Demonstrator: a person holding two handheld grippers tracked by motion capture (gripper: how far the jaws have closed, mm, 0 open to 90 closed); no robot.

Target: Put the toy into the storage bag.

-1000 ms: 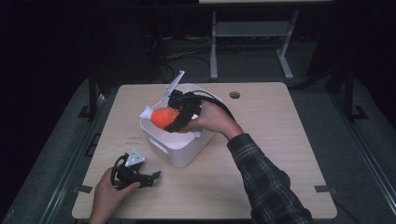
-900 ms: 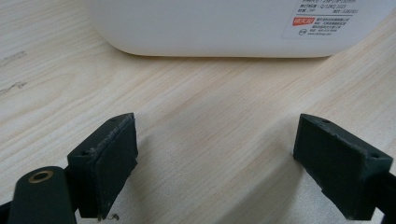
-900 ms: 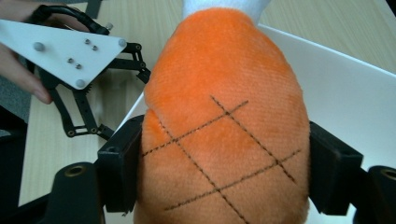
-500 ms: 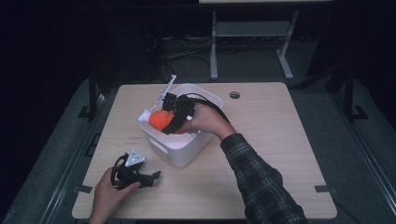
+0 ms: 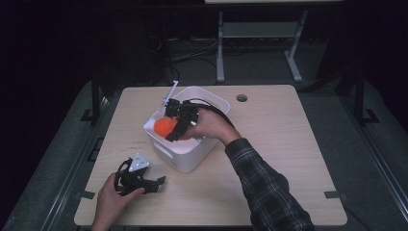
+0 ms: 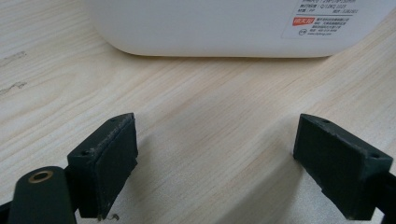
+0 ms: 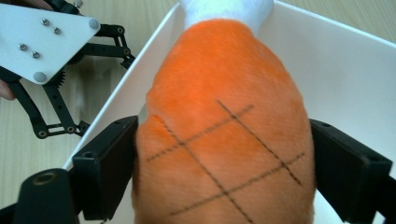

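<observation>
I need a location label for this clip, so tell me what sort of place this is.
Probably a lab or recording studio rather than a home. A lone wooden table stands on dark flooring in a dim room, with cables and a metal stand behind it, and a person works over a white bin with handheld grippers.

— How is the light from the high view?

— Uneven. The table [image 5: 279, 144] is lit from above and reads pale and clear, while the floor and the far background sink into near black. The white bin [image 5: 185, 161] almost glares.

— And the close views?

— Bright and soft. In the left gripper view the jaws throw faint shadows on the wood grain, and the bin's label is too blurred to read. In the right gripper view the orange plush toy [image 7: 224, 135] is sharp, the near jaws slightly soft.
</observation>
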